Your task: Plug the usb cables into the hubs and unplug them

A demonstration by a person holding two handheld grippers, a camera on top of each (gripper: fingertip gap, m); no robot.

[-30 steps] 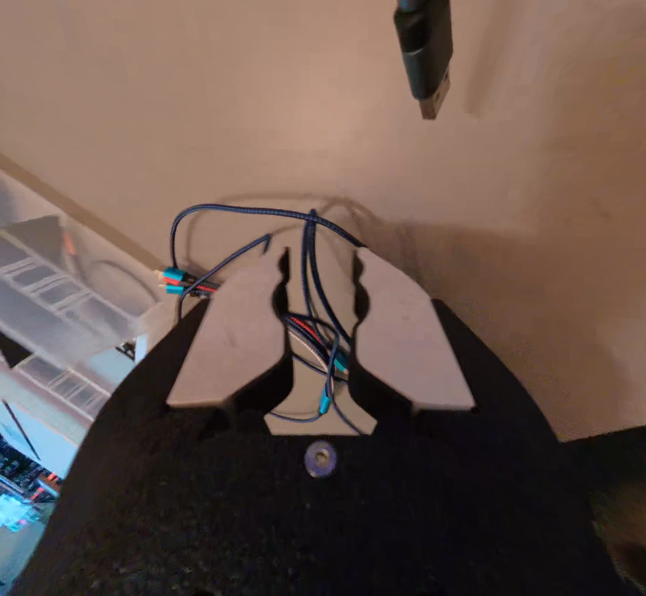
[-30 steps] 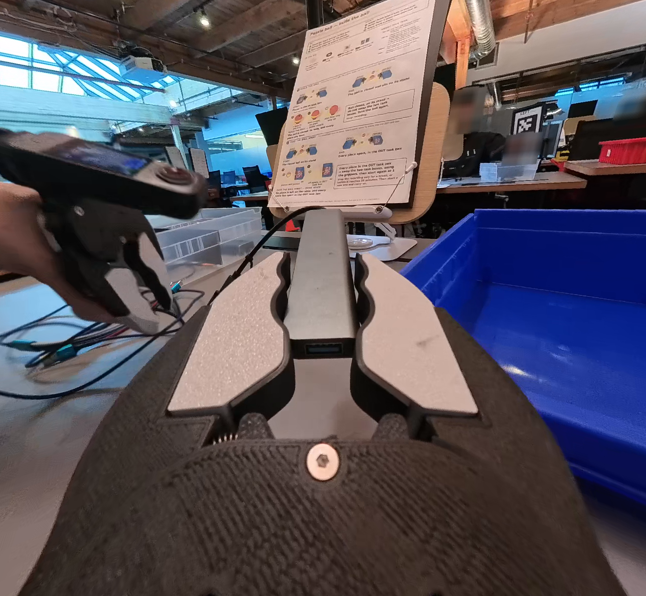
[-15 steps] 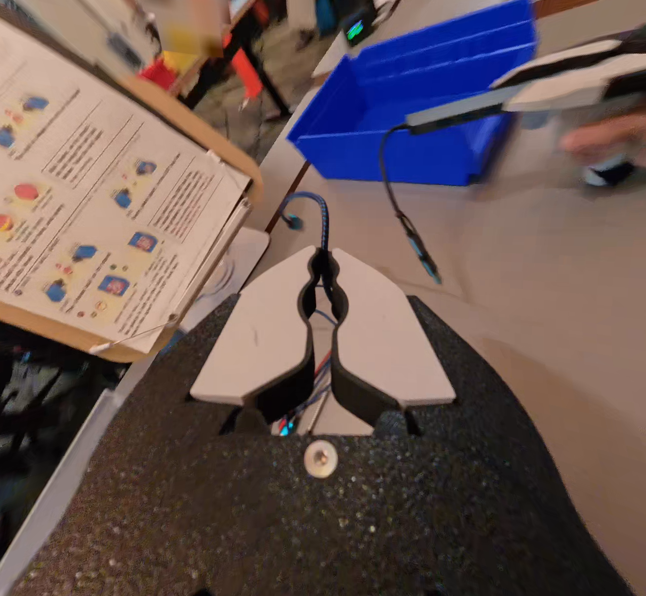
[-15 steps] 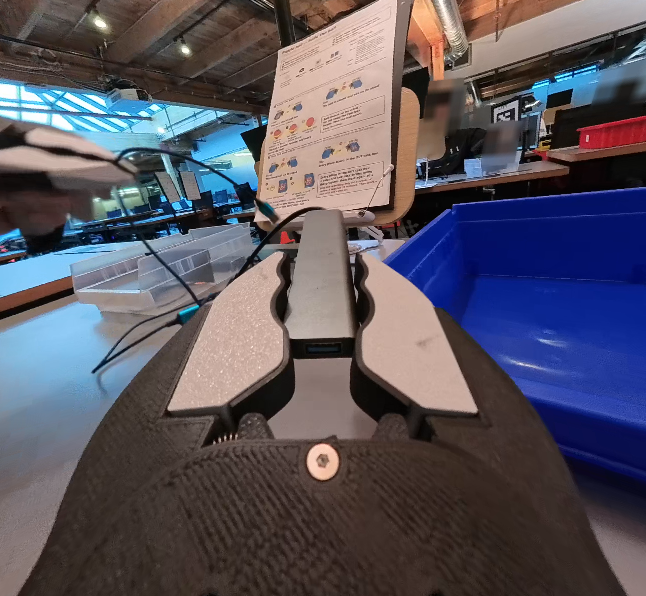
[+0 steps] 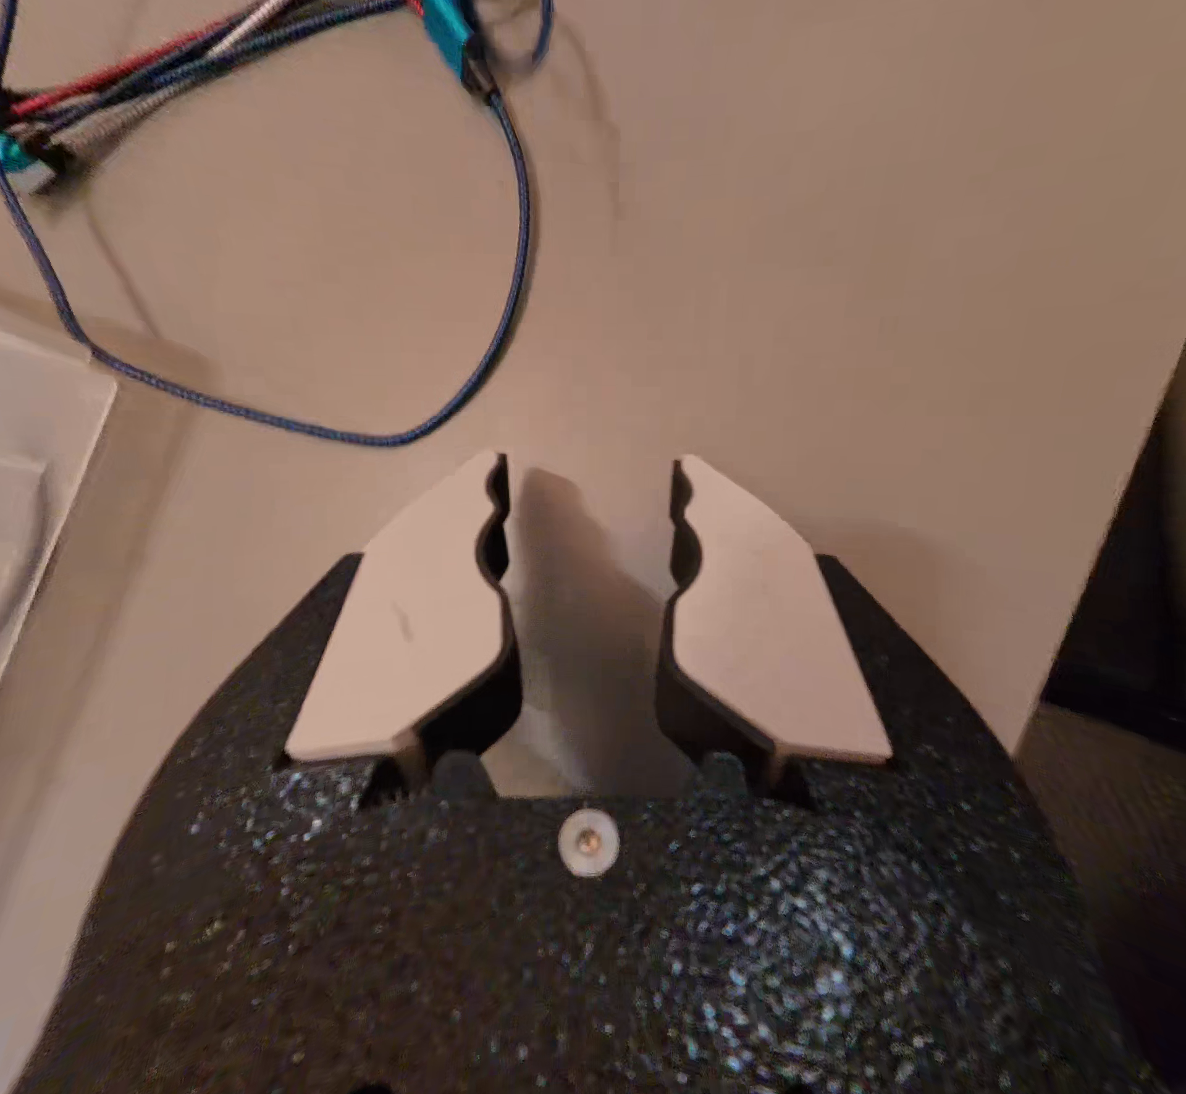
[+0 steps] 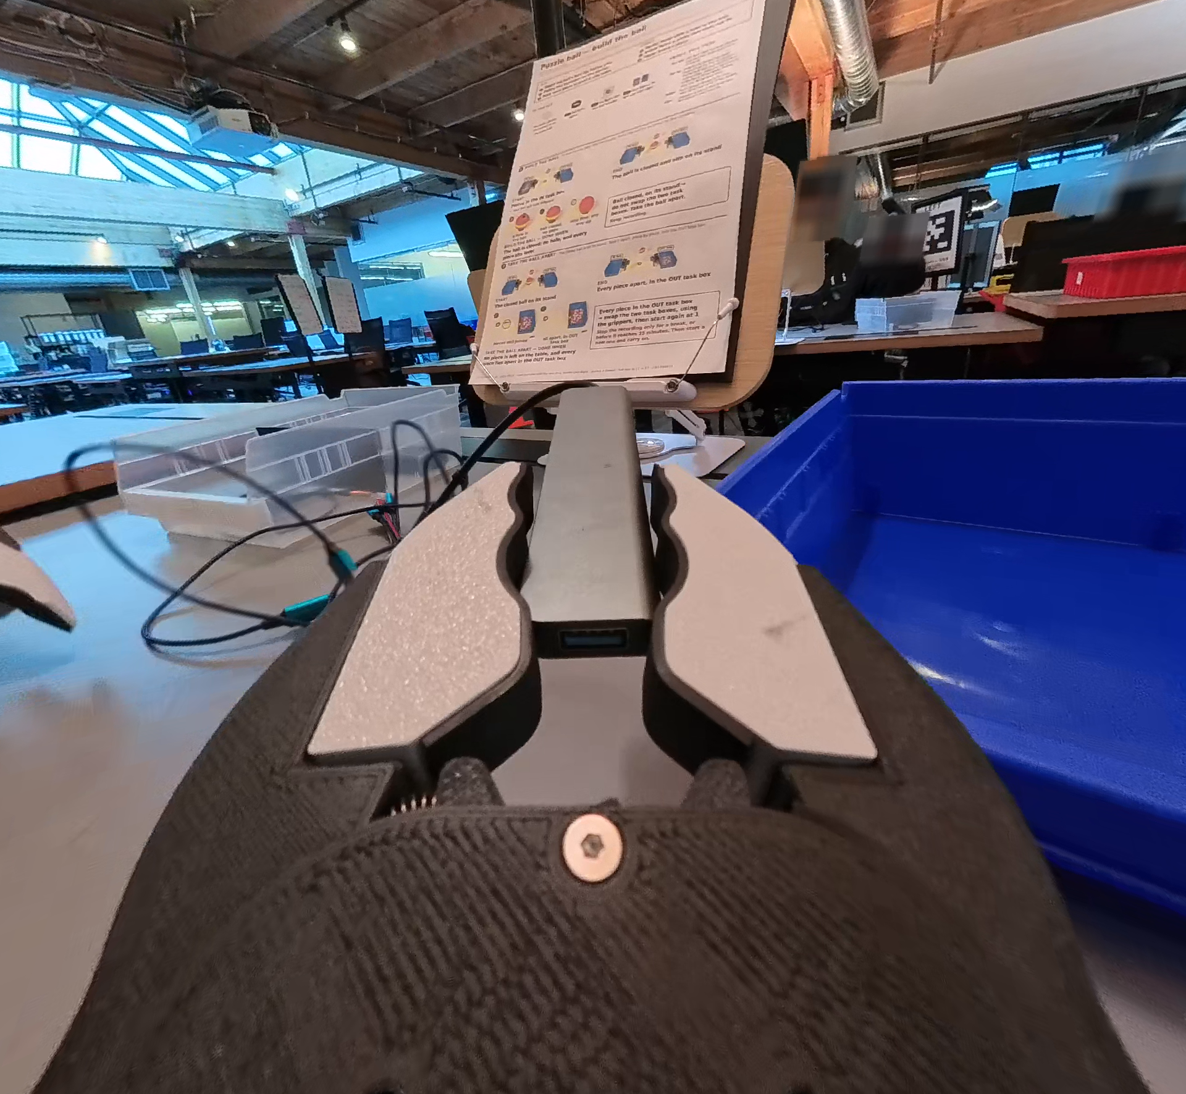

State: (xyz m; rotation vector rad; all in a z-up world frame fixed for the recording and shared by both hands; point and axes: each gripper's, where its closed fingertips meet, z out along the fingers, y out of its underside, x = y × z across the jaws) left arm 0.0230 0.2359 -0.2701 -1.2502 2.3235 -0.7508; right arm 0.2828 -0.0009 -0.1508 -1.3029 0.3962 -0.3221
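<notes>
My right gripper [image 6: 590, 476] is shut on a grey USB hub [image 6: 590, 524], held level above the table with an open port facing the camera; its black lead runs off to the left. My left gripper [image 5: 589, 463] is open and empty, pointing down at the bare table. A bundle of braided USB cables [image 5: 269, 36] with teal plugs [image 5: 446, 27] lies on the table beyond it, and a blue cable [image 5: 513, 229] loops toward the fingers without touching them. The same cables [image 6: 257, 601] lie left of the hub in the right wrist view, where a left fingertip [image 6: 32, 588] shows at the edge.
A blue bin [image 6: 1001, 582] stands right of the hub. Clear plastic trays [image 6: 289, 473] sit at the back left. An instruction sheet on a wooden stand [image 6: 629, 216] rises behind the hub. The table's right edge [image 5: 1104, 550] is near my left gripper. One gripper's finger ends stand about 35 centimeters off the other's.
My left gripper let go of the blue cable, opened and swung down to face the table; the cables now lie on the table. My right gripper keeps hold of the hub, nearly still.
</notes>
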